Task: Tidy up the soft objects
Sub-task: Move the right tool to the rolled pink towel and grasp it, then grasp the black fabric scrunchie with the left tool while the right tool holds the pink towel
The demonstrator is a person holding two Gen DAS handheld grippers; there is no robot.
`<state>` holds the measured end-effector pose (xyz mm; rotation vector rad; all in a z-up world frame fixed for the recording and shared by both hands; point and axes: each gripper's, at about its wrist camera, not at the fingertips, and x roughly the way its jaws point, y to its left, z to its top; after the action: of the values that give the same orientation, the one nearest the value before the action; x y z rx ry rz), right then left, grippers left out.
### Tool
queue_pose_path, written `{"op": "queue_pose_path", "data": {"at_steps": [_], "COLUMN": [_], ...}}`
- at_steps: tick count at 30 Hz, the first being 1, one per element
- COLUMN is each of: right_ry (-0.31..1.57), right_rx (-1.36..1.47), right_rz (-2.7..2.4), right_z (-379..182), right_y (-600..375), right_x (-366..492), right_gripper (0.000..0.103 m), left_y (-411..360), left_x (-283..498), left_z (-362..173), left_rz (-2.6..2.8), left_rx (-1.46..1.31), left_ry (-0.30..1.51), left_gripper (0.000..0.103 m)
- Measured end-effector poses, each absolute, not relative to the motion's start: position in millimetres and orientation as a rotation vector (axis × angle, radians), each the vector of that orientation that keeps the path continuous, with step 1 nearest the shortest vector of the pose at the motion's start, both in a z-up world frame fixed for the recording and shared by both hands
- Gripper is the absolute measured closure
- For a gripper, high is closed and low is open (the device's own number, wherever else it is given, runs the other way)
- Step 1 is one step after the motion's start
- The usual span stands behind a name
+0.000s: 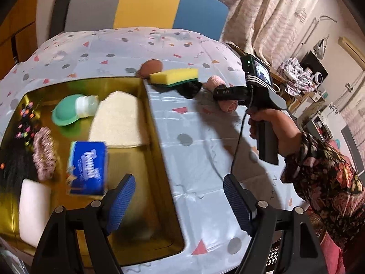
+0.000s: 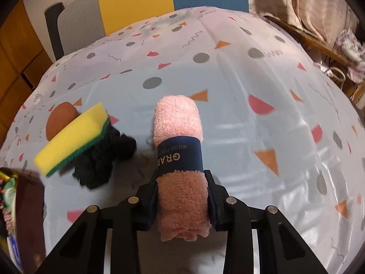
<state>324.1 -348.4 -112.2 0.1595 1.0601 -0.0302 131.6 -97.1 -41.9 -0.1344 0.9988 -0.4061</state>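
My right gripper (image 2: 182,196) is shut on a rolled pink towel (image 2: 180,123) with a dark blue paper band, held above the table; it also shows in the left wrist view (image 1: 217,83). My left gripper (image 1: 180,196) is open and empty over the right wall of a gold box (image 1: 157,137). The box holds a blue tissue pack (image 1: 87,169), a cream cloth (image 1: 118,121), a green sponge (image 1: 66,111), a pink scrunchie (image 1: 44,153) and a white pad (image 1: 33,210). A yellow-green sponge (image 2: 73,137) rests on a black cloth (image 2: 102,159), by a brown puff (image 2: 61,118).
The table wears a pale cloth with coloured shapes (image 2: 251,137). A grey, yellow and blue chair back (image 1: 146,6) stands behind it. Curtains (image 1: 273,16) and cluttered shelves (image 1: 319,80) lie to the right. The person's sleeved arm (image 1: 324,175) reaches in from the right.
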Motion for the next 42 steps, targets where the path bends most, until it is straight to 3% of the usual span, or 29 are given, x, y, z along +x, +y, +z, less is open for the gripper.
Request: {"op": "queue_pose_path", "data": {"at_steps": [14, 26, 38, 39, 40, 41, 42], "right_ry": [1.091, 1.1, 1.085, 1.083, 1.082, 1.081, 1.08], "right_rx": [0.243, 0.488, 0.535, 0.54, 0.545, 0.548, 0.553], "right_rz": [-0.008, 0.006, 0.075, 0.071, 0.066, 0.062, 0.056], "right_z": [-114, -108, -101, -101, -100, -101, -101], "right_y": [-402, -437, -430, -432, -434, -435, -437], "right_x": [246, 245, 250, 250, 250, 250, 249], "right_gripper": [0.068, 0.068, 0.068, 0.068, 0.068, 0.068, 0.068], "left_y": [-185, -230, -257, -258, -259, -259, -259], "left_x": [210, 307, 359, 359, 358, 358, 358], "left_z": [-38, -96, -110, -111, -112, -114, -117], "left_rz": [-0.395, -0.219, -0.14, -0.144, -0.148, -0.15, -0.155], "left_rx": [-0.109, -0.036, 0.146, 0.148, 0.151, 0.153, 0.155], "left_ry": [1.066, 1.144, 1.016, 1.008, 1.004, 1.012, 1.026], "left_gripper": [0.023, 0.023, 0.023, 0.026, 0.041, 0.066, 0.074]}}
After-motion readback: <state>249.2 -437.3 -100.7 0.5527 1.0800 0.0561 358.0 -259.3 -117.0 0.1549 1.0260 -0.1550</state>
